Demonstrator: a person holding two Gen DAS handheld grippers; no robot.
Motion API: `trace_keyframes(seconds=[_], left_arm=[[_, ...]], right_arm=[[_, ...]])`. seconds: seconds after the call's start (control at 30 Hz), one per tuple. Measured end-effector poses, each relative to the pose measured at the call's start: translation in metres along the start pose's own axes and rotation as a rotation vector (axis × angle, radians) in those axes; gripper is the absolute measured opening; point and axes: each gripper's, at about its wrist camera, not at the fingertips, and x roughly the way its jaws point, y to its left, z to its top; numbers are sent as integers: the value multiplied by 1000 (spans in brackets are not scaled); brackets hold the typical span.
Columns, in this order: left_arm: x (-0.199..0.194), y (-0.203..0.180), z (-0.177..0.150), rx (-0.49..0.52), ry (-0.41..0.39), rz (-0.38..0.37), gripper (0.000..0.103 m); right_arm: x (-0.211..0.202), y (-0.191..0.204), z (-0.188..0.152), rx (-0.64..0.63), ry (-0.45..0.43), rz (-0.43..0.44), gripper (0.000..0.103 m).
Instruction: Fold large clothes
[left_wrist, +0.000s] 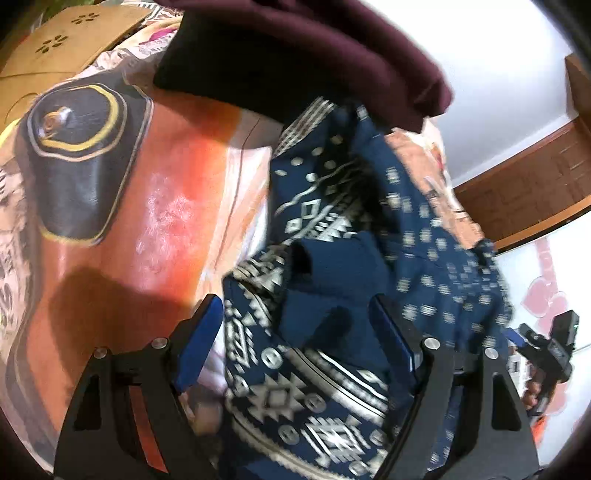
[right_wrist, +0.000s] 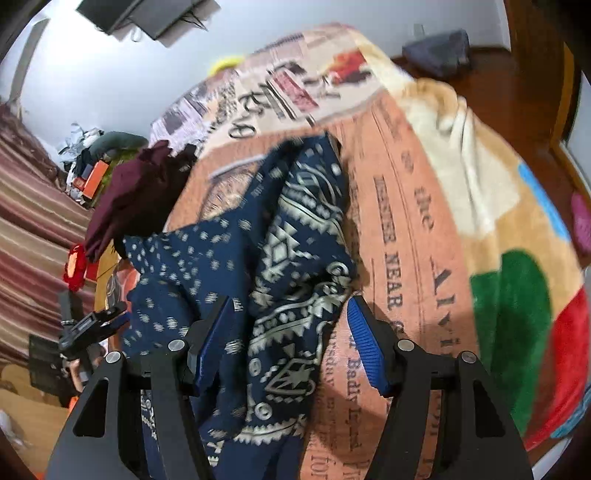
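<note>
A navy garment with a white geometric pattern (left_wrist: 332, 266) lies crumpled on the printed bedspread; it also shows in the right wrist view (right_wrist: 288, 243). My left gripper (left_wrist: 299, 314) is open, its blue-padded fingers (left_wrist: 205, 339) standing wide on either side of the cloth. My right gripper (right_wrist: 291, 321) is open too, with the cloth bunched between and under its fingers (right_wrist: 364, 343). The right gripper also shows at the right edge of the left wrist view (left_wrist: 550, 350), and the left gripper at the left edge of the right wrist view (right_wrist: 88, 328).
A maroon and black pile of clothes (left_wrist: 306, 55) sits at the far end of the bedspread (left_wrist: 177, 192), also in the right wrist view (right_wrist: 136, 195). A cardboard box (left_wrist: 66, 40) stands beyond. Wooden bed frame (right_wrist: 517, 110) and a grey item (right_wrist: 439, 51) lie to the right.
</note>
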Motion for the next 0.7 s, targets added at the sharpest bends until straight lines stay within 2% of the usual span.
trace_keyframes(seconds=[0.07, 0.1, 0.2, 0.27, 0.37, 0.4, 0.43, 0.47, 0.5, 0.53, 0.6, 0.7], left_arm=[[11, -5, 4, 61, -14, 90, 81], [18, -11, 6, 123, -19, 119, 81], [30, -29, 7, 233, -35, 161, 83], [35, -34, 11, 259, -35, 159, 83], [39, -31, 21, 222, -36, 92, 82], [39, -29, 23, 199, -45, 63, 76], [42, -27, 24, 193, -45, 44, 68], [43, -28, 23, 187, -36, 13, 50], [42, -29, 22, 178, -30, -11, 42], [41, -32, 21, 177, -43, 0, 38], [37, -40, 18, 193, -57, 24, 22], [24, -50, 13, 201, -70, 63, 14]], right_arm=[[5, -3, 2, 13, -6, 13, 60], [6, -4, 3, 17, -13, 21, 60], [11, -5, 9, 42, -20, 56, 62], [15, -5, 10, 38, -22, 63, 62], [23, 3, 10, 6, -37, 40, 60], [25, 5, 10, -3, -45, 33, 58], [27, 5, 10, -10, -50, 25, 47], [29, 6, 11, -17, -53, 12, 28], [33, 9, 11, -19, -41, 13, 22], [35, 8, 11, -15, -37, 23, 17], [33, 13, 13, -29, -60, 0, 14], [23, 25, 20, -77, -91, -15, 13]])
